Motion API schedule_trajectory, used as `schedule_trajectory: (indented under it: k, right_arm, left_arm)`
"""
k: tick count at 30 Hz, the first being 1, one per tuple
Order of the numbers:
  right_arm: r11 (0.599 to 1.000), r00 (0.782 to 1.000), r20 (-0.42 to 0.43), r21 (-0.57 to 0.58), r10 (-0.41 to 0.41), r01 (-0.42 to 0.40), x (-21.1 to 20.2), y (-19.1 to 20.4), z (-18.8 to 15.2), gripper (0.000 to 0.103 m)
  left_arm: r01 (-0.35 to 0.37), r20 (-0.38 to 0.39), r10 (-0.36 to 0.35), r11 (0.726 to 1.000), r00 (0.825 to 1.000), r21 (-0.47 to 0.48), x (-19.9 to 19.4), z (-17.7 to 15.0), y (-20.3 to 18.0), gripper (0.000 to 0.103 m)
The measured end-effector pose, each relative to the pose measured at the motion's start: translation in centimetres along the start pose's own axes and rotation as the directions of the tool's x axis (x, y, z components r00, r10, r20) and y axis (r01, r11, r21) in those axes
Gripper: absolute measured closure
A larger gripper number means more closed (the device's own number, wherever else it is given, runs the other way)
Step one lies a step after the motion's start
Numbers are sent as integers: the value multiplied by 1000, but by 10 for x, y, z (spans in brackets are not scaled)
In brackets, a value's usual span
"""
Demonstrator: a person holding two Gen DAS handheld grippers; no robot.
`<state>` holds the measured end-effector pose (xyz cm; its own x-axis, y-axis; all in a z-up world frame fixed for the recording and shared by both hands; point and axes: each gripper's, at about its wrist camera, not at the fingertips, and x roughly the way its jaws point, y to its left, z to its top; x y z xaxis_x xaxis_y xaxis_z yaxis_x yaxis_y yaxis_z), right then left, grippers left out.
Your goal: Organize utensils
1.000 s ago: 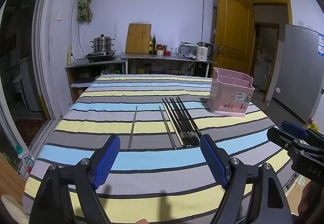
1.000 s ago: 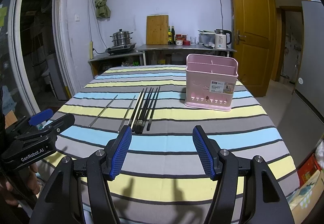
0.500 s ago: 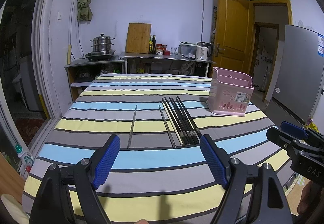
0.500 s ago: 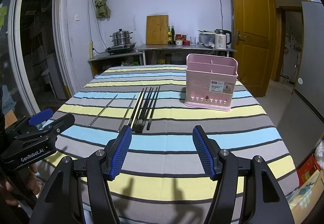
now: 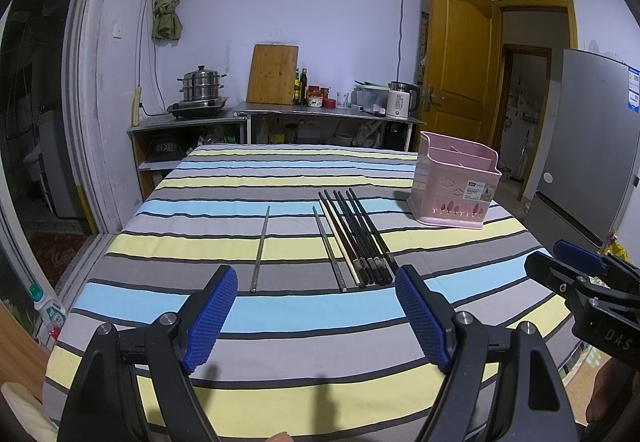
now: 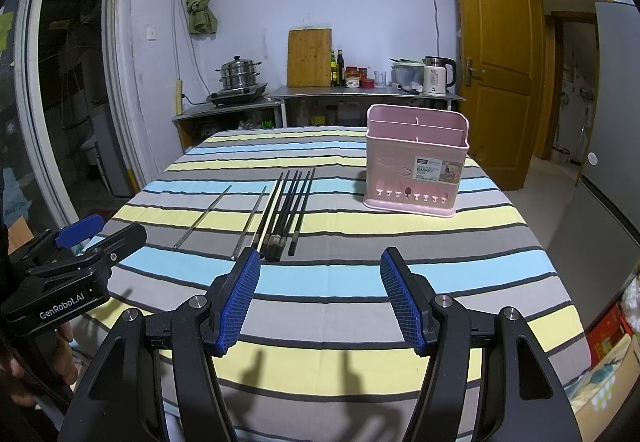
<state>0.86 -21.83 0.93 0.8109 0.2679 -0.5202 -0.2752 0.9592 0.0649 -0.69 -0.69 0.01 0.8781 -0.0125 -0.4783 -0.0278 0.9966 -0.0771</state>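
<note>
Nothing has shifted over the last second: your left gripper [image 5: 316, 302] and right gripper [image 6: 320, 294] still hover with jaws apart and empty. The chopsticks [image 5: 360, 238] lie on the desk [image 5: 280, 322], near the basket [image 6: 416, 170], so sorting hasn't started.

Bare cloth [image 6: 320, 274] before chopsticks [image 6: 280, 214] — basket [image 6: 416, 170] rightward.
</note>
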Motion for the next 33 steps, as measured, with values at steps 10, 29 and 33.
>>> schedule_trajectory:
  k: [10, 29, 33]
  right_arm:
    - [1000, 1000, -2, 0, -2, 2, -1, 0, -1, 40]
    - [1000, 1000, -20, -6, -3, 3, 6, 4, -1, 40]
    - [1000, 1000, -31, -8, -2, 2, 10, 4, -1, 40]
  left_arm:
    - [0, 0, 0, 1000, 1000, -1, 0, 0, 0, 22]
    - [11, -20, -11, 1000, 1000, -7, 7, -2, 1, 22]
    - [14, -43, -15, 1000, 999, -13, 12, -2, 4, 22]
